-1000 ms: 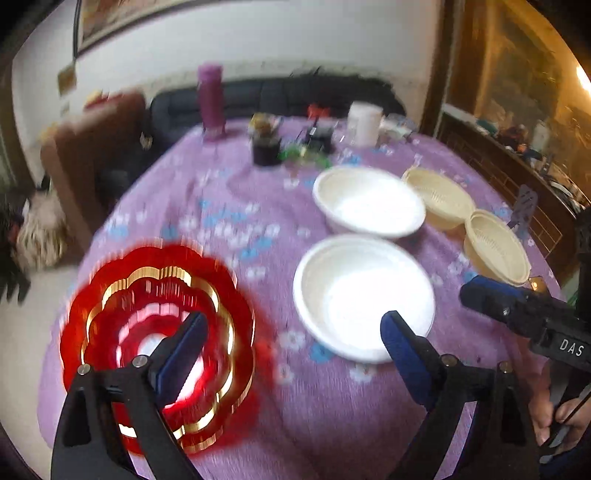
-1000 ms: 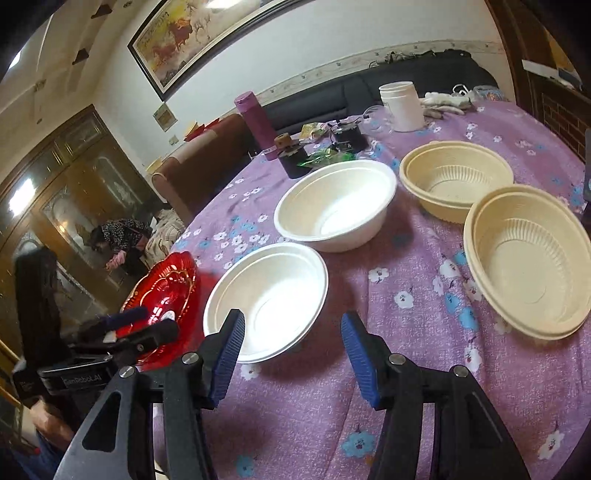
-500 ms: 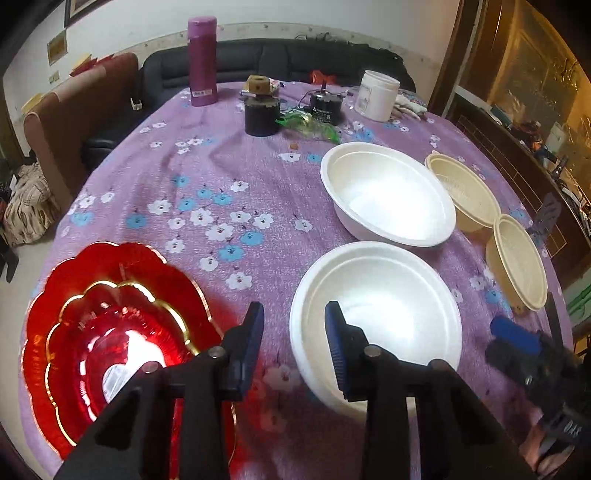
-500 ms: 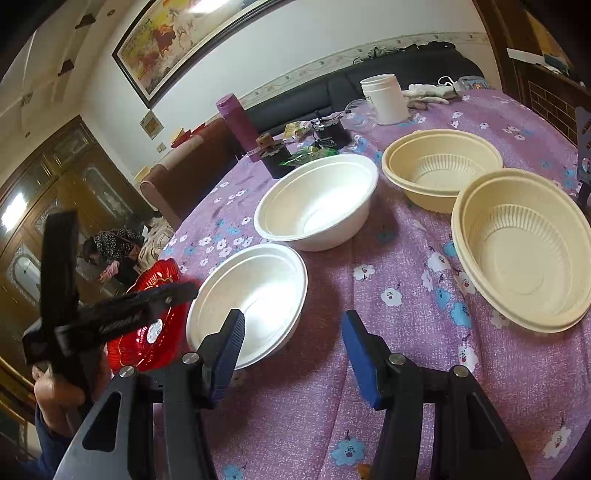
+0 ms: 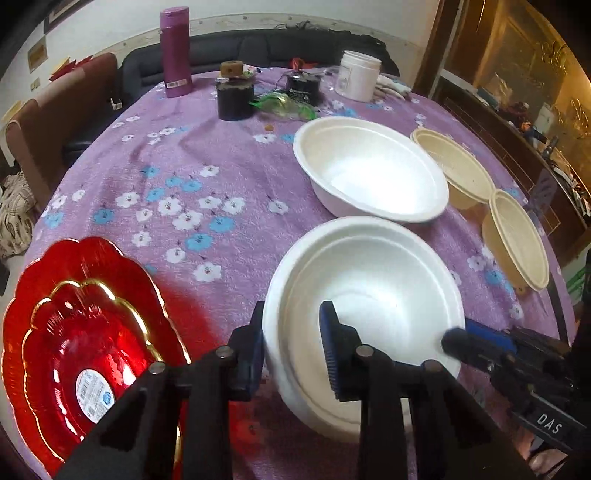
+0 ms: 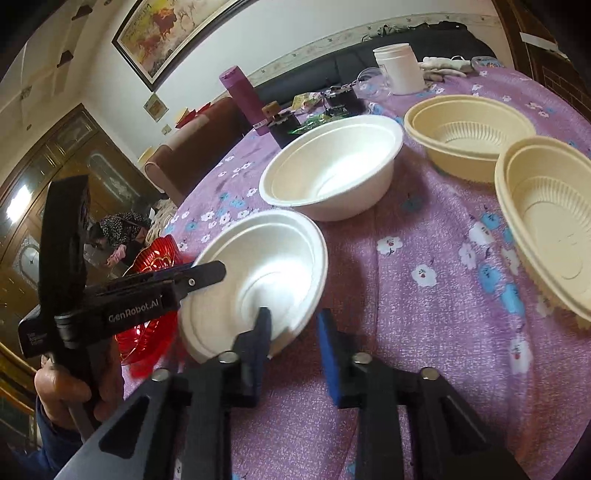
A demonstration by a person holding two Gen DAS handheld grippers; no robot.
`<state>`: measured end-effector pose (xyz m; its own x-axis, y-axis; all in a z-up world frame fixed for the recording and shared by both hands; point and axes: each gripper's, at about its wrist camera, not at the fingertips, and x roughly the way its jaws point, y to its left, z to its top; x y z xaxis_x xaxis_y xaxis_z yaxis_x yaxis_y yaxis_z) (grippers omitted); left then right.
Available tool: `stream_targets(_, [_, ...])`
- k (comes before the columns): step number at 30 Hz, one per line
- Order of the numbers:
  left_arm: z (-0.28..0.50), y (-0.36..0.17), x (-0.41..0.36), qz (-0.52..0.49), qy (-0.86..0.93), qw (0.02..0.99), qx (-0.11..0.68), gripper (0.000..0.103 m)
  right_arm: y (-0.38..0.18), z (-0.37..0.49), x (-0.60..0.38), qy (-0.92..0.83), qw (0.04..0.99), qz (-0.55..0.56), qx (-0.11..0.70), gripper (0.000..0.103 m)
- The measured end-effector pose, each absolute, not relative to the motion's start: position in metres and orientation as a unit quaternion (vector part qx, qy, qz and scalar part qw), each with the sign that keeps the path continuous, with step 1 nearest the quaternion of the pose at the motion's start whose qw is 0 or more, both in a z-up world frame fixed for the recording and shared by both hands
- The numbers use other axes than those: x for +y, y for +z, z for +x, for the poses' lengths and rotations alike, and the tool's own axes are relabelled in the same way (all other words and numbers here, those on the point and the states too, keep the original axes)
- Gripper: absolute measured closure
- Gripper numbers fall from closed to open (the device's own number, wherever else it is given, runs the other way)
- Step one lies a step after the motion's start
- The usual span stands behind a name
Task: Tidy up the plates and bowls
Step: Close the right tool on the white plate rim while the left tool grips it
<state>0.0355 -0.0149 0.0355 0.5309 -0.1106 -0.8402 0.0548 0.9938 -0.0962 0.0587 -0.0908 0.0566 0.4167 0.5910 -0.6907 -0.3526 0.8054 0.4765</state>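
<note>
- The left tool [image 5: 291, 347], jaws just closing, straddles the near white bowl's [image 5: 369, 295] rim at lower centre.
- The right tool [image 6: 293, 338], also just closing, grips that bowl's opposite rim.
- Only the left view shows the red plate's [image 5: 74, 332] label; the right shows a hand [image 6: 74, 391].
- Purple-clothed counter [image 5: 184, 166].

A home's living-dining room: a flowered tablecloth [image 5: 177, 192], a dark sofa [image 5: 280, 48] at 12 o'clock, a framed painting [image 6: 166, 33], wooden cabinets [image 6: 66, 155].

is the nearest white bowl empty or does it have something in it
Empty: the nearest white bowl shows only bare white inside.
</note>
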Motion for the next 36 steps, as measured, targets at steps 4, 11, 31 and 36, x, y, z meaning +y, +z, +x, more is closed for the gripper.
stream_targets(4, [0.028,0.034,-0.018,-0.038,-0.058,0.872,0.485,0.076,0.059,0.057,-0.095,0.276,0.837,0.127,0.454,0.085])
stream_targets(11, [0.002,0.037,-0.029,-0.037,-0.07,0.875,0.478,0.076,0.074,0.049,-0.102,0.268,0.85,0.111,0.44,0.085])
stream_targets(31, [-0.015,0.048,-0.029,-0.042,-0.068,0.885,0.459,0.076,0.077,0.034,-0.118,0.282,0.811,0.231,0.458,0.066])
stream_targets(36, [-0.017,0.047,-0.035,-0.033,-0.071,0.886,0.457,0.076,0.086,0.028,-0.116,0.269,0.83,0.197,0.446,0.06])
